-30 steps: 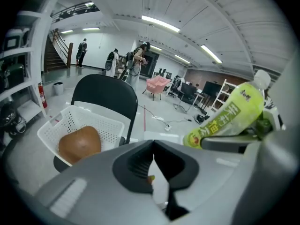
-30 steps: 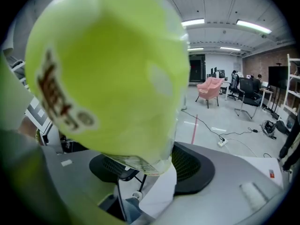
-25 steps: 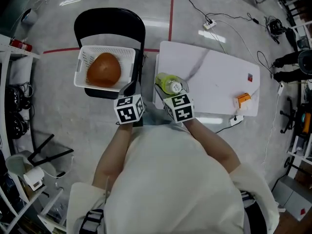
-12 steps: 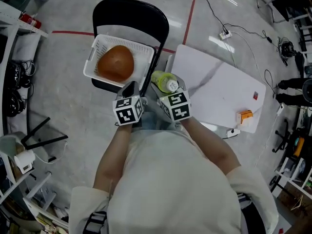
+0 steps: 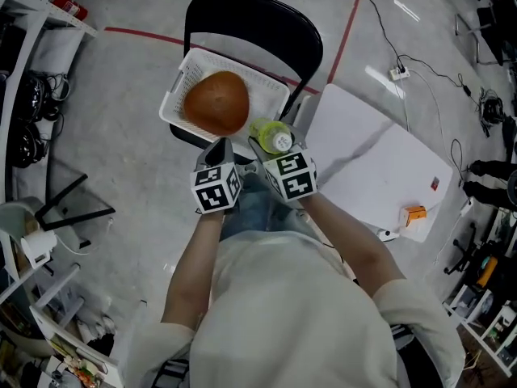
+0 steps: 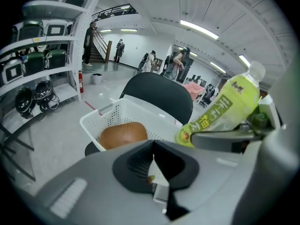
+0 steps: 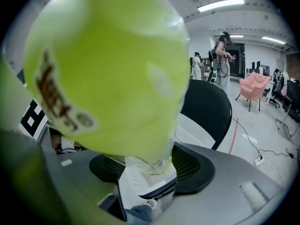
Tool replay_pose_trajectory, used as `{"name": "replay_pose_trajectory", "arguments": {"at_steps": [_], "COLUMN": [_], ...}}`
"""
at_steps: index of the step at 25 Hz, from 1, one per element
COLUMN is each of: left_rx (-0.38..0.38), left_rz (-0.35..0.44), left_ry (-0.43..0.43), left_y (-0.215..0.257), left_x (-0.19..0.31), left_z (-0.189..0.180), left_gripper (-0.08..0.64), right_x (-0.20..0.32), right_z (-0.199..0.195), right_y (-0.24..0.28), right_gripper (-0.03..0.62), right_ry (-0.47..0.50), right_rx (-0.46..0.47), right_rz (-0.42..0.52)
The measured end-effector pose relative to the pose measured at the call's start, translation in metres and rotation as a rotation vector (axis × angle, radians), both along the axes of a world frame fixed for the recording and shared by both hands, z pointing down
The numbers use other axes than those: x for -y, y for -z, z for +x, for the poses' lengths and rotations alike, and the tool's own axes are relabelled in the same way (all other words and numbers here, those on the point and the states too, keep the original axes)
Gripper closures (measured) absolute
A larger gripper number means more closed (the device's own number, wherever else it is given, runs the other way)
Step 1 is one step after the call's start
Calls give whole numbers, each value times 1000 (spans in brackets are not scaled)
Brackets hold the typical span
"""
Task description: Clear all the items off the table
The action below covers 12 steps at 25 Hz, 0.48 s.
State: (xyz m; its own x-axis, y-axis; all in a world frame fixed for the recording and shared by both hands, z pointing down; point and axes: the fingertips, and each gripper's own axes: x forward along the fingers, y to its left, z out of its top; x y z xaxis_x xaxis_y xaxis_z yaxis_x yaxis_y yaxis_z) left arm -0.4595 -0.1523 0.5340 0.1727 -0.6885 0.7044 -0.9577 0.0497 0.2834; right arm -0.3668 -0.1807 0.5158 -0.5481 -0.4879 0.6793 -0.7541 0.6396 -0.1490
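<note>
The right gripper [image 5: 275, 144] has its jaws pinching a yellow-green drink bottle [image 5: 265, 129], one jaw on each side of the body; in the right gripper view the bottle fills most of the frame, close to the camera. Seen from the head view, the bottle's white cap points back toward the person. The bottle is off the white desk [image 5: 363, 164], in the air at the near right corner of a white plastic basket [image 5: 179, 94], between the basket and the desk's edge. The basket sits on the seat of a black folding chair [image 5: 250, 18] that stands just beside the desk's left end. A round brown item [image 5: 216, 102] lies inside the basket and takes up much of it. The left gripper [image 5: 219, 146] hovers just beside the right one, with its jaws pressed together on nothing and its tip close to the basket's near rim; its own view looks across the basket toward the chair back, with the bottle and one jaw of the right gripper at the right. On the desk, well apart from both grippers, a small orange object [image 5: 414, 214] rests near the far right corner. The desk's white top has a dark streak across it.
</note>
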Motion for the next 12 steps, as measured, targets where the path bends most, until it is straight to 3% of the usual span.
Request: {"name": "replay_pose_trajectory", "arguments": {"at_steps": [12], "left_rx": [2], "left_rz": [-59], "left_ry": [62], "left_y": [-44], "left_x": [22], "left_z": [-46], "left_gripper": [551], "right_x": [41], "right_z": [-62], "right_y": [-57], "right_gripper": [304], "right_ry": [80], "right_rx": [-25], "right_rz": [-54]}}
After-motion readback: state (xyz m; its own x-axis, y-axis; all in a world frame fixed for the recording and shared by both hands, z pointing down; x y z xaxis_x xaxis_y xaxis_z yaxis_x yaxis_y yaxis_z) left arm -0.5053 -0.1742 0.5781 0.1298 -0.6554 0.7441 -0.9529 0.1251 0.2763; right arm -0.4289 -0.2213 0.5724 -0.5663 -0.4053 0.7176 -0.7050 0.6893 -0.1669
